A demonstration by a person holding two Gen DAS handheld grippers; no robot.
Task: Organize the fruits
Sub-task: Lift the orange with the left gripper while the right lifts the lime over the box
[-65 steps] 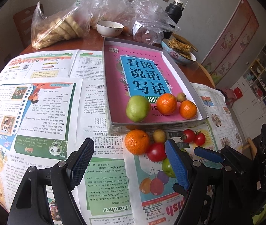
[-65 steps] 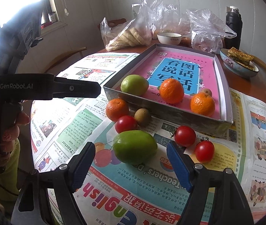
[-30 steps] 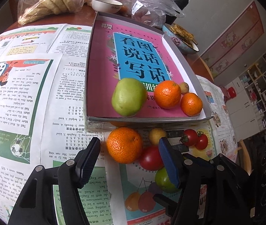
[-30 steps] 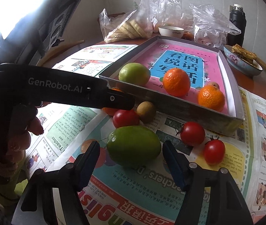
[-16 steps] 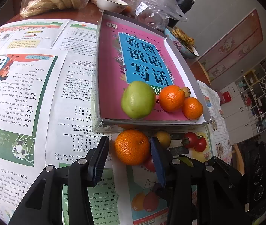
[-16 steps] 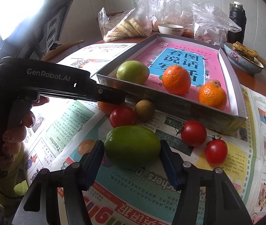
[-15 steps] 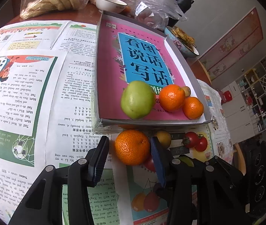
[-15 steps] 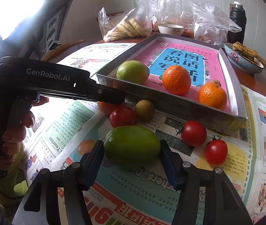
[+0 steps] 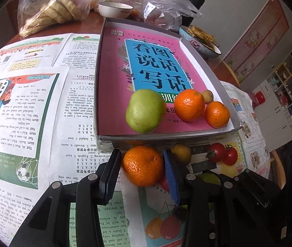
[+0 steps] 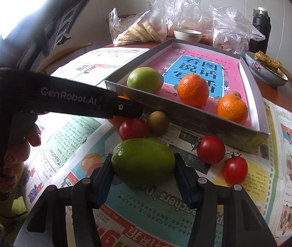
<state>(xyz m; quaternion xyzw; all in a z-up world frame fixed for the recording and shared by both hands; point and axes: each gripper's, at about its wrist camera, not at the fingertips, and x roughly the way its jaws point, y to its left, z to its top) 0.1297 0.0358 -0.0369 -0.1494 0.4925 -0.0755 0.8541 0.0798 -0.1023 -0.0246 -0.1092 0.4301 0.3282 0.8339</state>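
Fruits lie on the newspaper-covered surface before the tray point(image 9: 167, 136): our left gripper point(image 9: 141, 175) has just closed its jaws onto a mandarin point(image 9: 143, 165), our right gripper point(image 10: 144, 169) onto a green mango point(image 10: 144, 164). We judge both should lift straight, clearing the tray wall and neighbouring tomatoes point(image 10: 210, 149).

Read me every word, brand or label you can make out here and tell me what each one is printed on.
"GenRobot.AI" on the side of the left hand-held gripper.
"看图说话写话" on the pink book lining the grey tray.
"Teacher" on the newspaper under the fruit.
"Notes:", "English" and "Ted:" among the newspaper's columns, seen upside down.
The writing on the white bowl and the newspaper's finer print are too small to read.
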